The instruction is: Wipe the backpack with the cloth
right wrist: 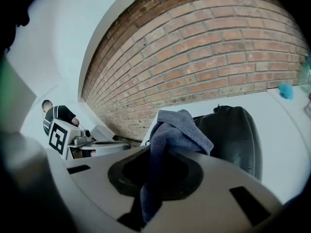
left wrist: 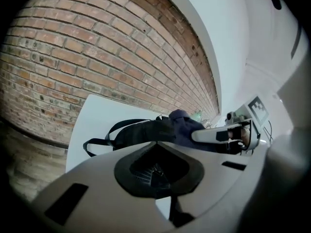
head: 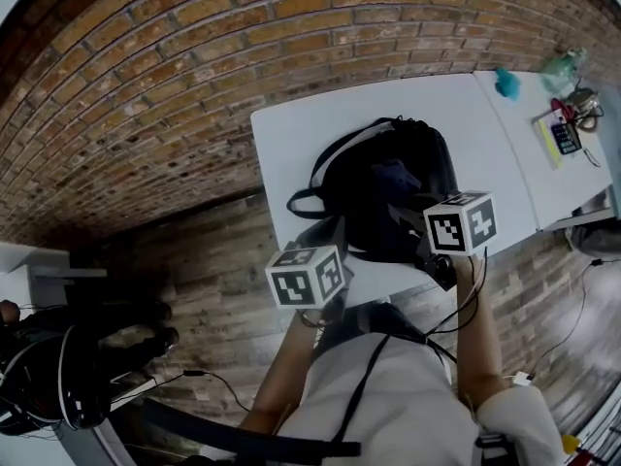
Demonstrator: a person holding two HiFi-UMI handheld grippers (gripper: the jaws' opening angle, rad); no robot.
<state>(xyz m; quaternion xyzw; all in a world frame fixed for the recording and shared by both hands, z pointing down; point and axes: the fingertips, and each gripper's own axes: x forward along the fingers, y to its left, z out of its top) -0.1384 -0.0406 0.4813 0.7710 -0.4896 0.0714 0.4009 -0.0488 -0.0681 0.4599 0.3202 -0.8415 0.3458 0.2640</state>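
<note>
Cloth clamped in right claw, held at backpack on table. Left claw closed, empty. Wiping judged hardly started; most of surface left.

We are looking at what seems to be an office or lab workroom: white benches are standing against a bare brick wall, cables are trailing over the wood-plank floor, and desk clutter is lying on the far bench.
</note>
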